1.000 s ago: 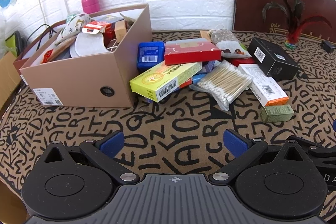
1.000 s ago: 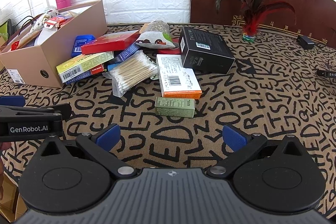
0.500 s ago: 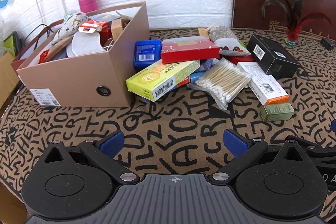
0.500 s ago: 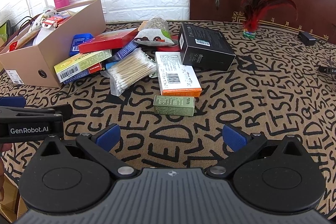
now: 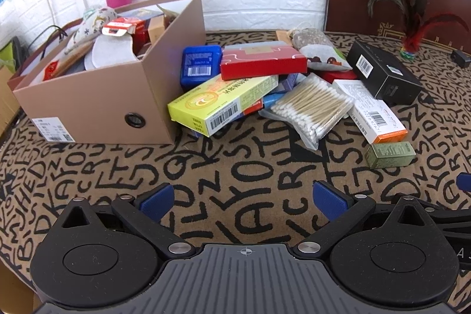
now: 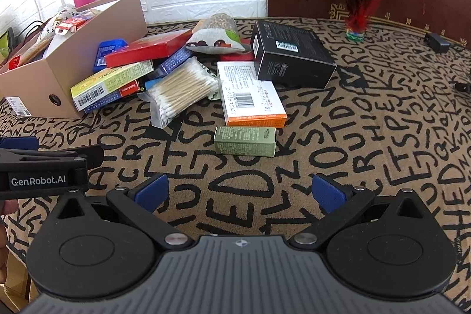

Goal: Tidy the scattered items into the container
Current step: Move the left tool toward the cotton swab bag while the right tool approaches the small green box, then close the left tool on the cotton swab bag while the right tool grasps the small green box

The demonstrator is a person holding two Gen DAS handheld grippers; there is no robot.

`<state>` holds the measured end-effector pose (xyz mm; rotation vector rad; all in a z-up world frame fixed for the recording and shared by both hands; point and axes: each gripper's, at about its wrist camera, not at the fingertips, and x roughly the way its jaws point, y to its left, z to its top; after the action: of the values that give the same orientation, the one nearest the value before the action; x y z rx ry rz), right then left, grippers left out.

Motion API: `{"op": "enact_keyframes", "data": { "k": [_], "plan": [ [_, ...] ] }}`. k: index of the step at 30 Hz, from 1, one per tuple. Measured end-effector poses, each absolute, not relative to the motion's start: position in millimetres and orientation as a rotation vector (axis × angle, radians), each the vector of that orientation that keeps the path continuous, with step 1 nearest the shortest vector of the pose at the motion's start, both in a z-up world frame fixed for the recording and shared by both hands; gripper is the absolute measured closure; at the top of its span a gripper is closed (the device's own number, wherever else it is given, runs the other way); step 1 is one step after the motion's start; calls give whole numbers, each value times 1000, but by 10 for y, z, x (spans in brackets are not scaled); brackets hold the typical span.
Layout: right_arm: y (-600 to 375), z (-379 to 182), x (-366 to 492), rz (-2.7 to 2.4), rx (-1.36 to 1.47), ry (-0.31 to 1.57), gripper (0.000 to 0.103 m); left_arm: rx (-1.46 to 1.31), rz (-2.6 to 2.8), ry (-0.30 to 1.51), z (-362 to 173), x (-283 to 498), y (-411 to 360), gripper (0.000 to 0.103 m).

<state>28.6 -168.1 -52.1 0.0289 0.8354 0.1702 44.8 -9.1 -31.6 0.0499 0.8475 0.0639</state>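
The left gripper (image 5: 245, 197) hangs over the patterned surface (image 5: 206, 167) at lower centre of its frame, jaws spread wide and empty. The right gripper (image 6: 240, 192) sits likewise at lower centre of its own frame, jaws apart, holding nothing.

The cardboard box (image 5: 97, 105), already part-filled, occupies the upper left of the left view. Just right of it lies the scattered pile: a yellow carton (image 5: 223, 103) leaning against the box, a red box (image 5: 262, 61) on top, a blue case (image 5: 200, 64) behind. A cotton swab pack (image 5: 312, 105) lies at centre. At right: a white-and-orange carton (image 5: 374, 111), a black box (image 5: 385, 71) and, nearest, a green box (image 6: 245, 140).
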Motion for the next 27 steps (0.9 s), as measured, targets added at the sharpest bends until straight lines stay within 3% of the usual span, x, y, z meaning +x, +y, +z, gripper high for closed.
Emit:
{"op": "enact_keyframes", "data": {
  "k": [27],
  "plan": [
    [-1728,-916,877,208,69,842,3,13,-74,896,-674,1448,-467,15]
  ]
}}
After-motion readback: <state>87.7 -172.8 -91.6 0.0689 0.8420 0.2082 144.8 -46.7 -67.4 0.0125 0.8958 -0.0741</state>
